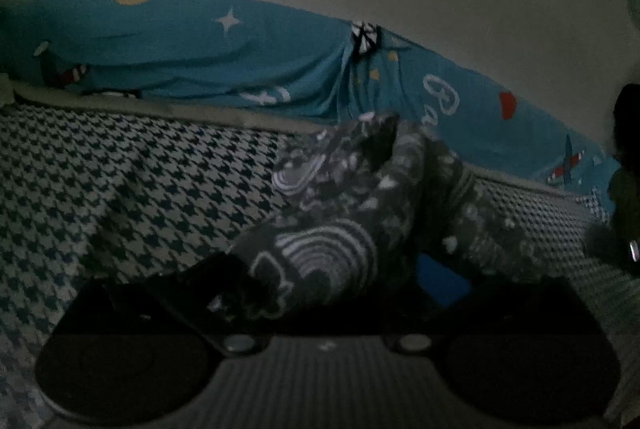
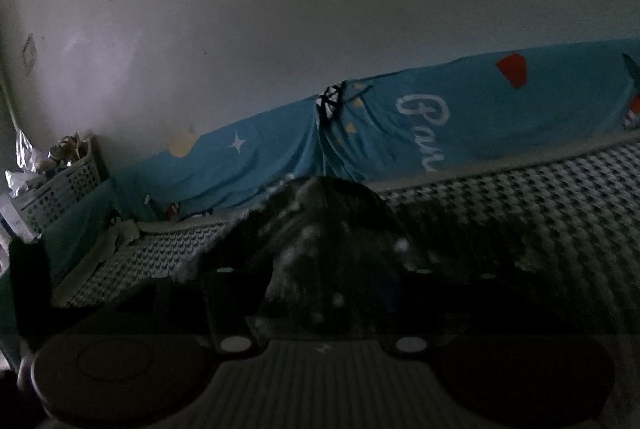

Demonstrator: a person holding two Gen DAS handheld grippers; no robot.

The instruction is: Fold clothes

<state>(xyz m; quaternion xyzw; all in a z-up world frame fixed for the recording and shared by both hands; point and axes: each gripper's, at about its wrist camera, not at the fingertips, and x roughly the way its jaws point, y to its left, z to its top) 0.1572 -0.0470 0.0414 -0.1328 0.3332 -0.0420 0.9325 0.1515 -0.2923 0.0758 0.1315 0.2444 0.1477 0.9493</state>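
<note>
The light is dim. A dark grey garment point(image 1: 332, 229) printed with white rainbows and clouds lies bunched on a houndstooth bed cover point(image 1: 120, 189). In the left wrist view one end of it sits between the fingers of my left gripper point(image 1: 332, 293), which looks shut on it. From there the cloth rises in a fold and trails off to the right. In the right wrist view the same garment point(image 2: 320, 229) is a dark speckled heap. It fills the gap of my right gripper point(image 2: 332, 301), which seems shut on it. The fingertips are hidden by cloth.
A blue printed sheet point(image 1: 200, 61) hangs along the wall behind the bed, also seen as the blue sheet point(image 2: 480, 117). A perforated basket point(image 2: 60, 189) with clutter stands at the far left. A dark shape point(image 1: 624, 169) sits at the right edge. The houndstooth cover point(image 2: 520, 209) spreads to the right.
</note>
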